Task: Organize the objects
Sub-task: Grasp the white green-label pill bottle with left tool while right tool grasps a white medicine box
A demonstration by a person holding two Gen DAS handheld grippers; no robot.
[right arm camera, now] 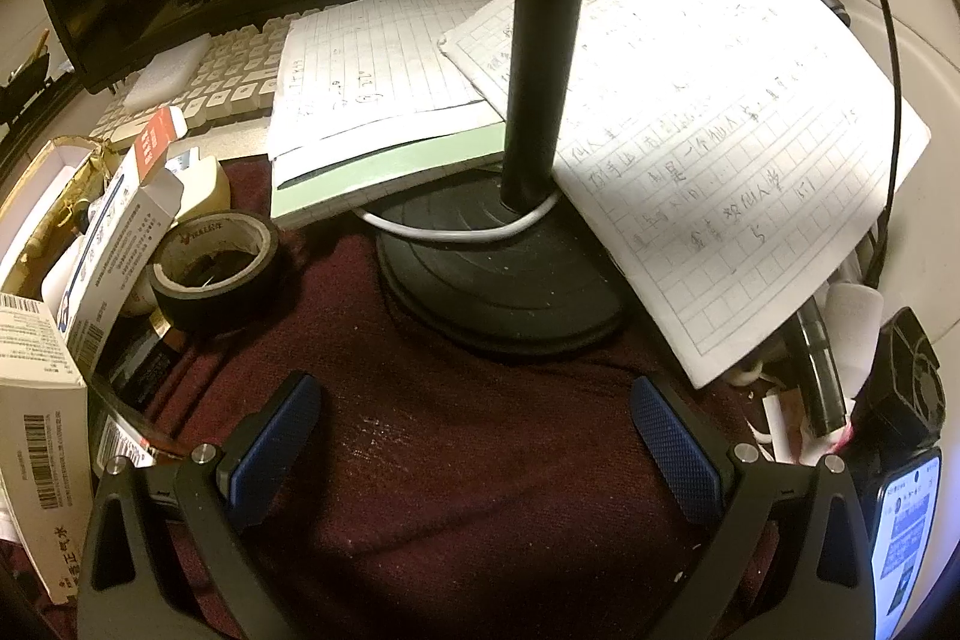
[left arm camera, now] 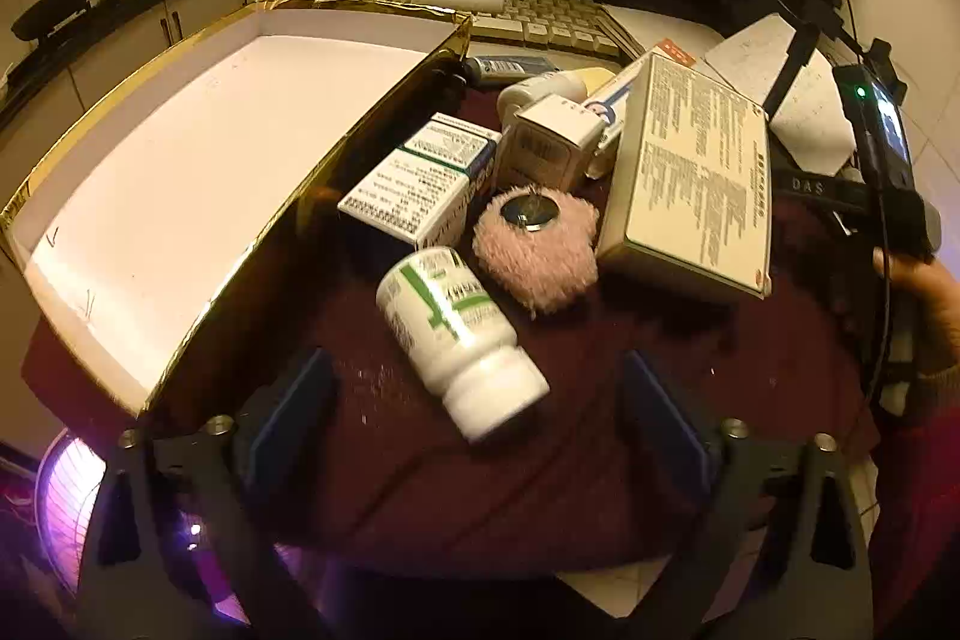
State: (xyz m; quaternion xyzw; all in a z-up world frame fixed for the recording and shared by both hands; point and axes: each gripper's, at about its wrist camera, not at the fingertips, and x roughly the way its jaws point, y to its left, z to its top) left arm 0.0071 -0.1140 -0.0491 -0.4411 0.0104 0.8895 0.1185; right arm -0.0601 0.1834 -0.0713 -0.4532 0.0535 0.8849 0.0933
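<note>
The white pill bottle [left arm camera: 462, 340] lies on its side on the dark red cloth [left arm camera: 540, 460] that covers the worktop, cap end nearest the camera, and it sits just ahead of the left gripper [left arm camera: 480, 400], whose jaws stand spread wide with nothing between them. It looks like the next thing to lift into the big gold-edged box [left arm camera: 180, 160] just to its left, which shows only its bare white floor. A round bottle on cloth will likely roll, so come in with the jaws square across the body, above the cap, and close on the labelled middle rather than the narrower cap. Behind it, close together, are a pink fluffy puff [left arm camera: 537, 250], two small green-and-white cartons [left arm camera: 420, 190], a little white carton [left arm camera: 552, 142] and a large flat box [left arm camera: 690, 196] leaning up; keep the approach low and short so none of these get nudged. The box wall is tall, so lift clear of its gold rim before moving across

The right gripper [right arm camera: 474, 448] hovers over bare cloth near the lamp base [right arm camera: 498, 280] and a roll of black tape [right arm camera: 216, 274], jaws spread and holding nothing
</note>
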